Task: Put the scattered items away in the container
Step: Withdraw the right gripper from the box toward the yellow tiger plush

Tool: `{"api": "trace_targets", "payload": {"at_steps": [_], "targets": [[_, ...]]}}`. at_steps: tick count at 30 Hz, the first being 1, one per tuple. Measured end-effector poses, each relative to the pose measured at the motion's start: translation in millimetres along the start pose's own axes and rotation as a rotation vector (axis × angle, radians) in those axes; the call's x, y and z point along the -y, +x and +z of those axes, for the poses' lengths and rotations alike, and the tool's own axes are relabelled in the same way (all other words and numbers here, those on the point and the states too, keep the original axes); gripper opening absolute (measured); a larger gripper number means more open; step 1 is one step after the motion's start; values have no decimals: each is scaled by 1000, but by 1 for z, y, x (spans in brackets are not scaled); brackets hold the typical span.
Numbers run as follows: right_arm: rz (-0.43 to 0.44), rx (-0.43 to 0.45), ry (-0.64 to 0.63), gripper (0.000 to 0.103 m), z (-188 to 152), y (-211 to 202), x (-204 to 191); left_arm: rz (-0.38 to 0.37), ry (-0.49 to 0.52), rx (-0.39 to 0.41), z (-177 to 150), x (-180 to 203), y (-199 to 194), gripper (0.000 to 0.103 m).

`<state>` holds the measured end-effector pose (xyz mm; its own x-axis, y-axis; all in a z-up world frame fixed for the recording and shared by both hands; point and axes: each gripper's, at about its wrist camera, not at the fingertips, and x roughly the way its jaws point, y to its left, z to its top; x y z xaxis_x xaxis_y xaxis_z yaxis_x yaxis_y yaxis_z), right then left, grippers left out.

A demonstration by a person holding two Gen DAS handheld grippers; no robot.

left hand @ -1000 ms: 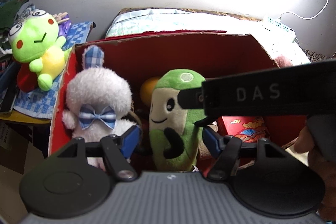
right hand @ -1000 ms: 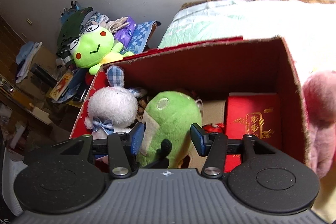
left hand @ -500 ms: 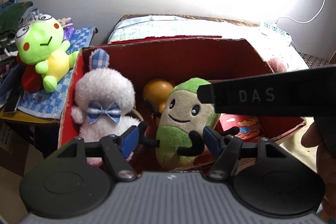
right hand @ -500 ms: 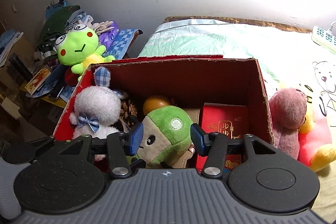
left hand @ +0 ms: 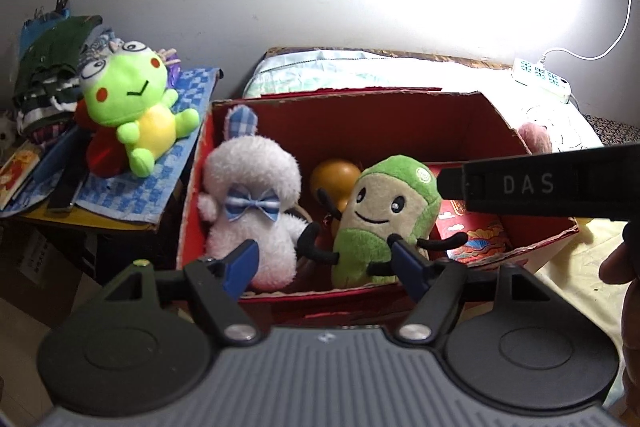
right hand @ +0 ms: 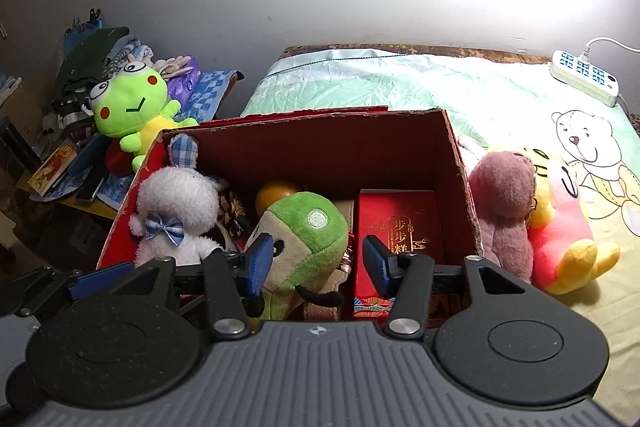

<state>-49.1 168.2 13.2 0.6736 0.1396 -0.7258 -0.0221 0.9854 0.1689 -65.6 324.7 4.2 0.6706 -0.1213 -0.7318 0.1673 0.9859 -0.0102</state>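
An open red cardboard box [left hand: 352, 99] [right hand: 312, 119] stands on the bed. Inside it are a white plush with a blue bow [left hand: 252, 195] [right hand: 176, 211], a green-and-beige plush with black arms [left hand: 380, 211] [right hand: 308, 235], an orange ball [left hand: 334, 175] and a red gift packet [right hand: 400, 227]. My left gripper [left hand: 326, 265] hovers at the box's near rim; its jaws are opening and its pads touch nothing. My right gripper [right hand: 319, 263] hangs open above the green plush without touching it. In the left wrist view its black body [left hand: 540, 187] crosses the frame.
A mauve plush [right hand: 504, 203] and a yellow-and-pink plush [right hand: 560, 239] lie on the bed right of the box. A green frog plush [left hand: 136, 103] sits on a cluttered side table to the left. A power strip [right hand: 584, 77] lies by the wall. A hand [left hand: 624, 267] shows at the right edge.
Both grippers have drawn back and up from the box. The left jaws have widened around the green plush, which stays leaning in the box.
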Motion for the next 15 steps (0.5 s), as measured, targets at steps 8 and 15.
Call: {"api": "trace_targets", "payload": {"at_steps": [8, 15], "targets": [[-34, 40, 66, 53, -19, -28, 4, 12, 9, -17, -8, 1, -15, 80], [-62, 38, 102, 53, -38, -44, 11, 17, 52, -37, -21, 15, -20, 82]]}}
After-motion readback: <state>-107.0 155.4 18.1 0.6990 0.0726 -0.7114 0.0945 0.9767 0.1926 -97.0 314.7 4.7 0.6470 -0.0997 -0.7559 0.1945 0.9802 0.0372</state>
